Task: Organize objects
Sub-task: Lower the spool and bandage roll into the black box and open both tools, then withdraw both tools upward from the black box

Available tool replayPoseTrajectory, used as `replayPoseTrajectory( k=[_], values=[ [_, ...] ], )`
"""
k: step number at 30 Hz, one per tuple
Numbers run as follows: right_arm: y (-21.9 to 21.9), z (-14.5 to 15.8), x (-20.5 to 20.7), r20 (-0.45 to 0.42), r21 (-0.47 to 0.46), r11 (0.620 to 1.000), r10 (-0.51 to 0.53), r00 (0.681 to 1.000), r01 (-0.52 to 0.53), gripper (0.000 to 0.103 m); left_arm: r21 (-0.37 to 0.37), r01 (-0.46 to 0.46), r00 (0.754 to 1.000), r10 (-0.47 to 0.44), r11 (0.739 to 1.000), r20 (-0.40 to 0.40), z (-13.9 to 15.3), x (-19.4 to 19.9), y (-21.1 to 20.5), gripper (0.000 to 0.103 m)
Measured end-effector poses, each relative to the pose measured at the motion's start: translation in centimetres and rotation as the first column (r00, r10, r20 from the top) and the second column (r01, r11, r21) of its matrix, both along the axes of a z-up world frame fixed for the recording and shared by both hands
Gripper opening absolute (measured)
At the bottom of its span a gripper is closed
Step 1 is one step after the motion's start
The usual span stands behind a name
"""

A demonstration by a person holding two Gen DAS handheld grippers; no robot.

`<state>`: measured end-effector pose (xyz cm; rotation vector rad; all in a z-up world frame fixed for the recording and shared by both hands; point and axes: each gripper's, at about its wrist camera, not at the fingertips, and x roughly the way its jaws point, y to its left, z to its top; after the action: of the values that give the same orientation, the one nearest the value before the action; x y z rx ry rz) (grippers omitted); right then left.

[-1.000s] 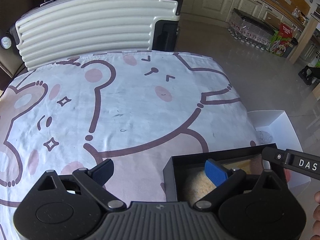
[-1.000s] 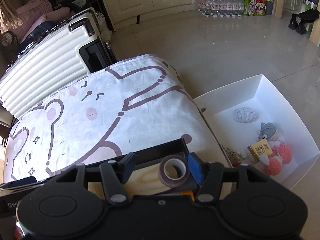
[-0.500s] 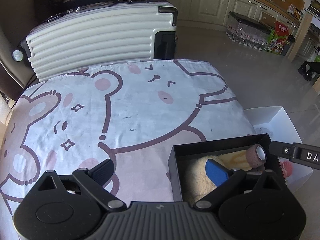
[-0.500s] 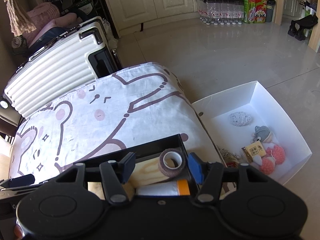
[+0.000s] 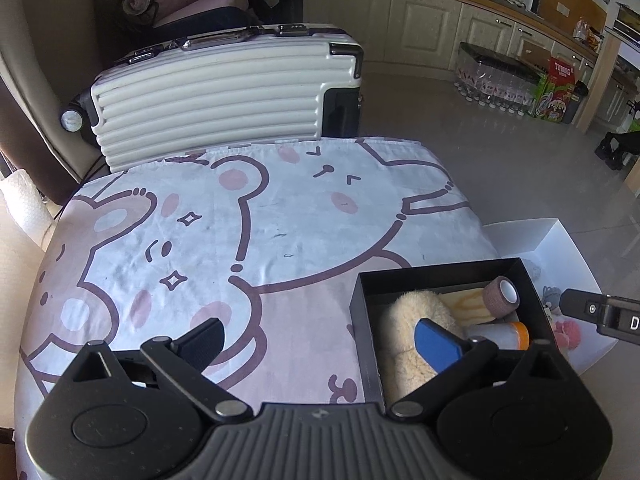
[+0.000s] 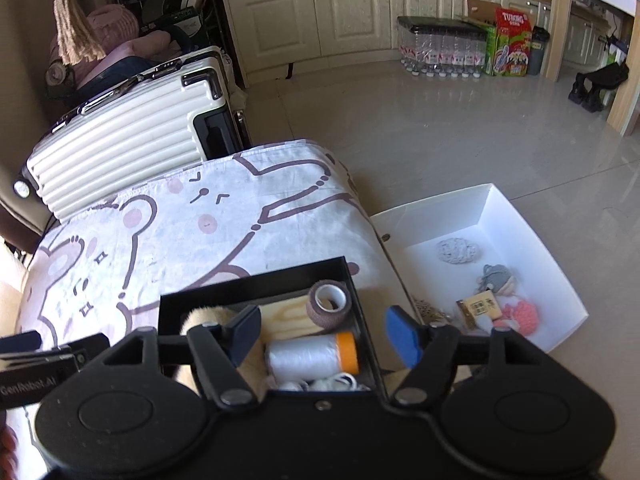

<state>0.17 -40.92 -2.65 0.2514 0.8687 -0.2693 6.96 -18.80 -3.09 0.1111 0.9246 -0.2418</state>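
A black box (image 5: 440,276) (image 6: 256,284) sits at the near right corner of the bear-print cloth (image 5: 260,232). In it lie a brown tape roll (image 6: 329,304) (image 5: 500,296), a white thread spool (image 6: 312,354) with an orange end, a wooden block (image 6: 284,318) and a fluffy cream item (image 5: 408,320). My right gripper (image 6: 324,330) hangs above the box. Its jaws are opening, with the roll and spool below them, untouched. My left gripper (image 5: 320,342) straddles the box's left wall from above, its jaws opening wide and gripping nothing.
A white box (image 6: 520,220) stands on the floor right of the table and holds several small trinkets. A ribbed white suitcase (image 5: 220,96) stands behind the table. Packs of bottles (image 6: 440,48) line the cabinets across the tiled floor.
Both grippers have risen and drawn back, showing more of the box. The right jaws have spread apart, and the tape roll that sat between them now lies in the black box.
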Motion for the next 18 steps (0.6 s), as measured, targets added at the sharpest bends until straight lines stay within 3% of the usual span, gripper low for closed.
replayPoseTrajectory(
  k=[18],
  values=[
    [0.7,2.3,-5.2,0.028,-0.074,0.997,-0.005,1.000,0.008,0.093,0.005,-0.029,0.999,0.029,1.000,0.025,2.6,-4.3,1.8,0.103]
  ],
)
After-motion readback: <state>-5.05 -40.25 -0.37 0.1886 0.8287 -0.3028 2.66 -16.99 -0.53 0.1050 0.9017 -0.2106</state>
